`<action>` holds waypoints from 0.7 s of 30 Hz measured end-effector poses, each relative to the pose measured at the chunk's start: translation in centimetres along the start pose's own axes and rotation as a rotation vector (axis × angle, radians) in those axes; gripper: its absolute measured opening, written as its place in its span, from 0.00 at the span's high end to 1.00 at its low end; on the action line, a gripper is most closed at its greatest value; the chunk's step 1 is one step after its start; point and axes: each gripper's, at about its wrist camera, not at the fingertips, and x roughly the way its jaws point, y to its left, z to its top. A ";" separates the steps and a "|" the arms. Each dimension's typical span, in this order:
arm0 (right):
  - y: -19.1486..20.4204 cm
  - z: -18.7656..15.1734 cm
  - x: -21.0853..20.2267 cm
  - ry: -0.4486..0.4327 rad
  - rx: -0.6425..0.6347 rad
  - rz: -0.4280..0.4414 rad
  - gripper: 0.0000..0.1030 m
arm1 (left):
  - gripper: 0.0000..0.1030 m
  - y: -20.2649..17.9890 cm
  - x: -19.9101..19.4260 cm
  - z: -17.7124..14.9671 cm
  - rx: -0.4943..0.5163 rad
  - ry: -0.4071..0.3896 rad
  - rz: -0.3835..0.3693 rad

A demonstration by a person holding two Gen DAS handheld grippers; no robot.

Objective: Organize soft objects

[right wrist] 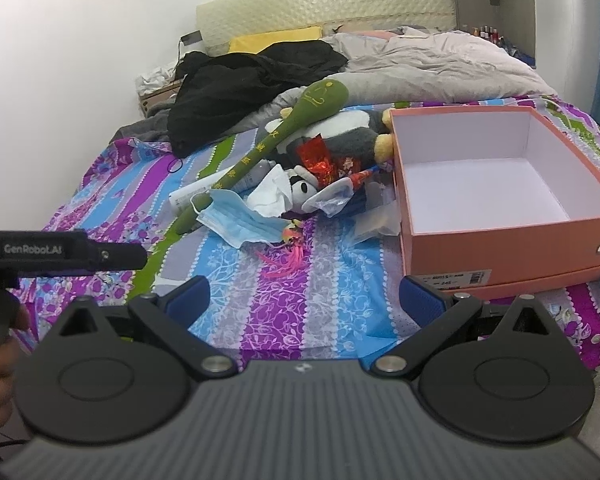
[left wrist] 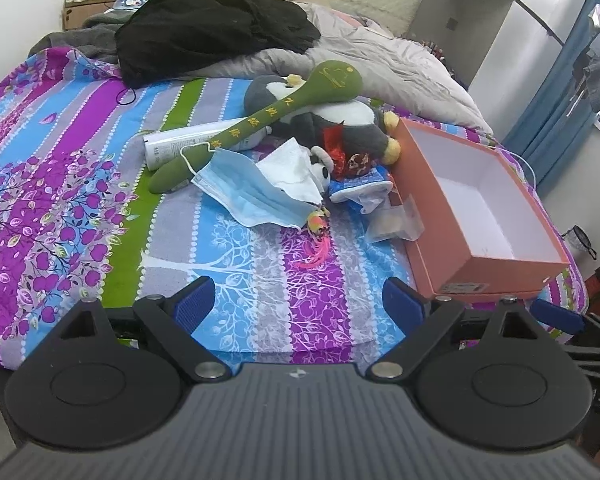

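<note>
Clutter covers the middle of the bed (left wrist: 80,200), and we judge the sorting not yet begun: the orange box (right wrist: 500,240) at three o'clock of the pile stands empty, its white floor bare. Both our tongs hang low over the striped sheet at six o'clock of the heap, the left tongs (left wrist: 300,300) spread wide and holding nothing, the right tongs (right wrist: 304,300) likewise wide and empty.

Everything soft is left to move. The green plush club (left wrist: 260,120) lies slantwise across a grey-and-white plush penguin (left wrist: 340,120), its thin end reaching to seven o'clock over a white tube (left wrist: 180,142). A blue face mask (left wrist: 244,188) sprawls at the near edge of the pile, a crumpled white tissue (left wrist: 292,168) on it and a small panda toy (left wrist: 322,166) just beside. A pink tassel (left wrist: 318,250) trails nearest us. Black clothing (left wrist: 204,32) and a grey duvet (left wrist: 400,64) crowd twelve o'clock.
</note>
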 end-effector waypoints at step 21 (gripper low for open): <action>0.5 0.1 5.6 0.025 -0.020 0.030 0.01 | 0.03 2.5 4.2 0.9 -0.060 -0.074 0.025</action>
